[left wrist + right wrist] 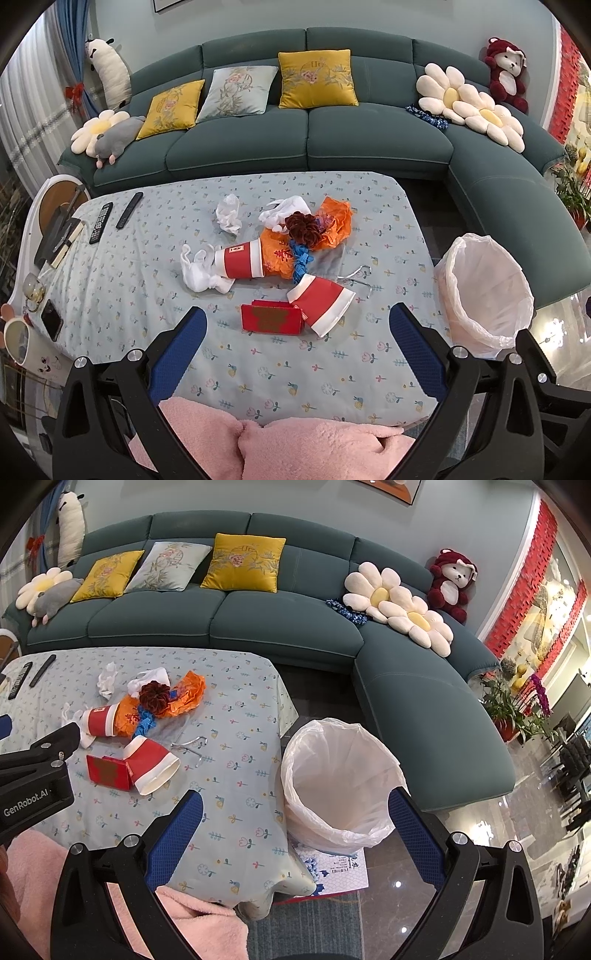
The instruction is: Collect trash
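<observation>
The left gripper [295, 332] hangs over the near edge of the table [110, 295] with its blue-padded fingers [177, 354] spread wide, grasping nothing and touching nothing. The right gripper [295, 814] is equally wide open and empty; it hovers past the table's right edge, with the lined trash bin [340, 775] framed between its fingers [173, 834].

The trash lies in a loose heap around the middle of the flowered tablecloth. Nearest the left gripper are a red box [271, 317] and a tipped red paper cup [321, 301], touching each other. Farther in lies a second red cup [240, 262] on its side against crumpled white tissue [199, 267], then orange paper [332, 219], a dark red pinecone-like ball [304, 229] and a blue ribbon [301, 260]. Another white tissue wad [229, 214] sits apart toward the far edge. A thin wire piece [358, 277] beside the cups is hard to make out.

Two remote controls [101, 223] lie near the far left corner; a phone [51, 319] and a glass [33, 288] line the left edge, partly cut off. Pink fleece [295, 450] covers the near edge below the fingers. The bin stands on the floor just beside the table's right edge, its base hidden by the liner. The near half of the cloth is open. A teal sofa [295, 147] runs behind the far edge.
</observation>
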Tool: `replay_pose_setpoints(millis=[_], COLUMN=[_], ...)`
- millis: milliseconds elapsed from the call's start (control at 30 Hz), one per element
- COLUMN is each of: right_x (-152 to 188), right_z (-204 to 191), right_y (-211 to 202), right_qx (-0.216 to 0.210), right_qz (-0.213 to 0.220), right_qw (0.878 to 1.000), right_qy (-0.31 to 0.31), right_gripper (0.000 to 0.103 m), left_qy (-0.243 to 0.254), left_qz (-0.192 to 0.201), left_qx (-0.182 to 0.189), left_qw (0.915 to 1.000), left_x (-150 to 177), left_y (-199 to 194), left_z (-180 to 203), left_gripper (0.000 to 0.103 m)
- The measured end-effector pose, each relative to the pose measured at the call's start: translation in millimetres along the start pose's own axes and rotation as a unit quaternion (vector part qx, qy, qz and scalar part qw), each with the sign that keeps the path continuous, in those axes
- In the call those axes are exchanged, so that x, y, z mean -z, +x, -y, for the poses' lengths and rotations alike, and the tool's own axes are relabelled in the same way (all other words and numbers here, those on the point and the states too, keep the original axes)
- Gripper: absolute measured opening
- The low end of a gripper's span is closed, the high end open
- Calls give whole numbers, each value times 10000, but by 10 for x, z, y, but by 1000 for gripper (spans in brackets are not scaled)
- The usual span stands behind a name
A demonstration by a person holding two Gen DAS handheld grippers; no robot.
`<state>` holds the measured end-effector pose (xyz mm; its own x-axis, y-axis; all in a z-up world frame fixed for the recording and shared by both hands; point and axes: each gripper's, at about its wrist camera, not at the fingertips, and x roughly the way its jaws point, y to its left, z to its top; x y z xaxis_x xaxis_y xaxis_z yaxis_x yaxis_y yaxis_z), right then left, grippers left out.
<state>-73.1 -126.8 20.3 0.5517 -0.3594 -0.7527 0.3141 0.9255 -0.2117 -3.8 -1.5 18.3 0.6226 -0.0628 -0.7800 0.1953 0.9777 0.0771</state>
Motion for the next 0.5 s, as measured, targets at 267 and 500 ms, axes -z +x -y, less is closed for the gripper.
replay_pose_setpoints(millis=[267, 500], right_x=[16, -2], right_z=[-49, -164], right_y=[28, 56], right_qx=[39, -16], right_qz=[29, 34], right_qw=[10000, 9999], right_qy=[76, 142], right_gripper=[96, 96], left_qy=[-26, -106], left_qz=[70, 78], left_qx=[147, 220], left_qw=[9999, 9997], left_x=[19, 23], left_y=[50, 127], left_z=[-112, -319], left_gripper=[95, 95])
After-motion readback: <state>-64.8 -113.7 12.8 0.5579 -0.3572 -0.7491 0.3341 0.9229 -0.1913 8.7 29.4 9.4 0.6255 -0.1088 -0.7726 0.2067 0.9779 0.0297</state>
